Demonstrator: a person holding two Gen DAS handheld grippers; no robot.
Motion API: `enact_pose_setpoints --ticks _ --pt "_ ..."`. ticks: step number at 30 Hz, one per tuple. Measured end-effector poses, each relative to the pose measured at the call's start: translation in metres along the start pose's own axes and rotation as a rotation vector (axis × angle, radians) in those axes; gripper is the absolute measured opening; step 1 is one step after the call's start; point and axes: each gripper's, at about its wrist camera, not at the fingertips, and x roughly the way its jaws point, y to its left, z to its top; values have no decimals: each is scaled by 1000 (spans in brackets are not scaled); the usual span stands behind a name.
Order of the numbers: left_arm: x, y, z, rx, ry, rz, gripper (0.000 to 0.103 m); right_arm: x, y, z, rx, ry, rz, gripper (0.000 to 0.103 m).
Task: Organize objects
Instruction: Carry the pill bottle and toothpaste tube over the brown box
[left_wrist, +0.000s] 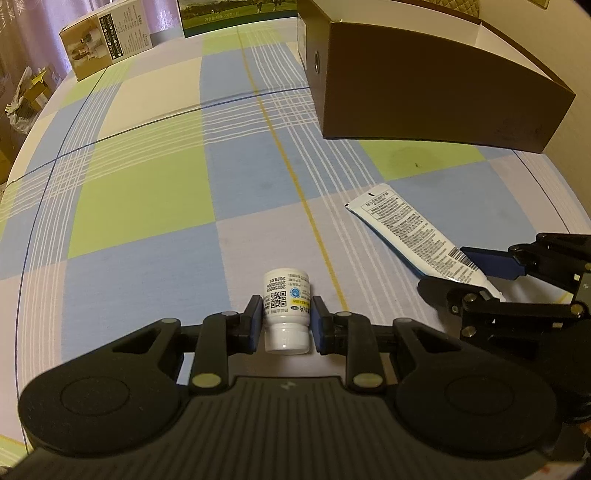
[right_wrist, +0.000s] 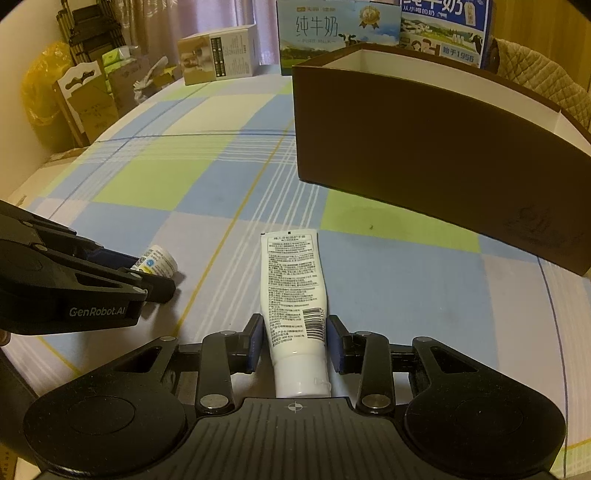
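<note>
A small white pill bottle (left_wrist: 286, 314) lies on its side on the checked tablecloth, cap toward the camera. My left gripper (left_wrist: 286, 302) is shut on it, a blue pad pressed against each side. To its right a white printed tube (left_wrist: 406, 232) lies flat, and my right gripper (left_wrist: 447, 269) clamps its cap end. In the right wrist view the tube (right_wrist: 291, 280) runs straight ahead between the right gripper's (right_wrist: 294, 321) pads. The left gripper (right_wrist: 155, 273) holds the bottle (right_wrist: 159, 260) at the left. An open brown box (right_wrist: 424, 147) stands beyond both.
The brown box (left_wrist: 424, 85) fills the far right of the table. A tan product carton (right_wrist: 218, 55) and milk cartons (right_wrist: 332, 33) stand along the back edge. Cardboard and bags (right_wrist: 85, 96) pile up past the table's left edge. Checked cloth (left_wrist: 155, 192) stretches ahead on the left.
</note>
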Motion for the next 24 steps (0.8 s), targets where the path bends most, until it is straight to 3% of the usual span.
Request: enact_pose_setpoints --ticks 9,17,24 --pt "-10 6 5 -24 -21 11 23 -10 -3 5 33 -15 53 32" --pt "-45 16 25 -58 -103 14 23 -50 -4 25 95 -150 173 32" --pt "-73 10 56 -44 -182 -10 23 -85 -24 51 143 -248 175 32"
